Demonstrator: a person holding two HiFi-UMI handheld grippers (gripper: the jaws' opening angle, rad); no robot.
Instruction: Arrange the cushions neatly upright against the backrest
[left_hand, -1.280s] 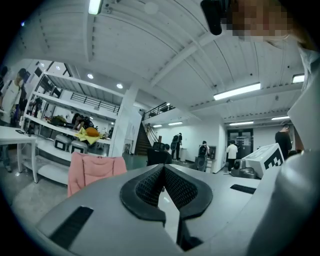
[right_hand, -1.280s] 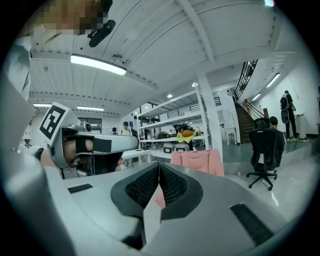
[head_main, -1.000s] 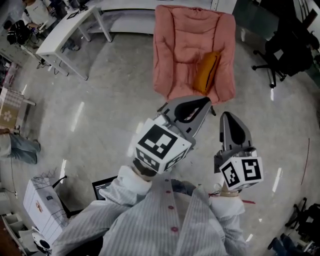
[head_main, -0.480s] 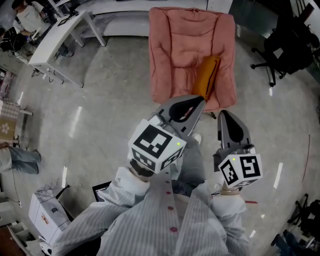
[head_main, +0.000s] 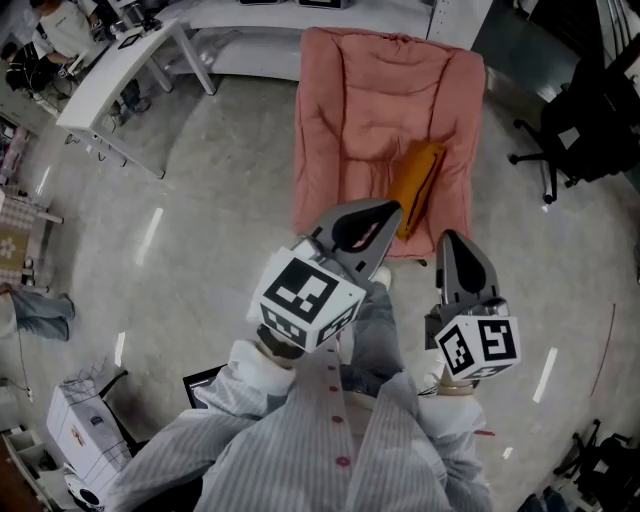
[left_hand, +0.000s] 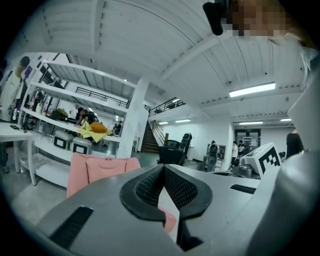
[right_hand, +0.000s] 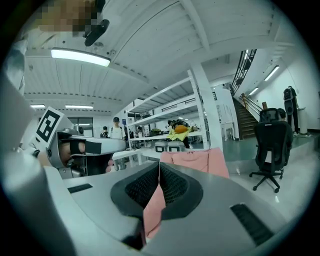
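A pink padded armchair (head_main: 385, 110) stands on the floor ahead of me in the head view, its backrest at the far end. An orange cushion (head_main: 418, 186) lies on the right of its seat, leaning toward the right armrest. My left gripper (head_main: 390, 207) is shut and empty, its tips over the seat's front edge, a little left of the cushion. My right gripper (head_main: 449, 236) is shut and empty too, just short of the chair's front right corner. The pink armchair's backrest (left_hand: 100, 167) (right_hand: 197, 159) shows beyond the closed jaws in both gripper views.
A white table (head_main: 120, 72) stands at the far left, a black office chair (head_main: 590, 120) at the right. A white cart (head_main: 85, 425) and a dark laptop (head_main: 205, 375) are on the floor at the lower left. Shelving (right_hand: 167, 127) and people stand behind the armchair.
I have stepped closer to the armchair, so both grippers now reach its front edge. Both stayed shut.
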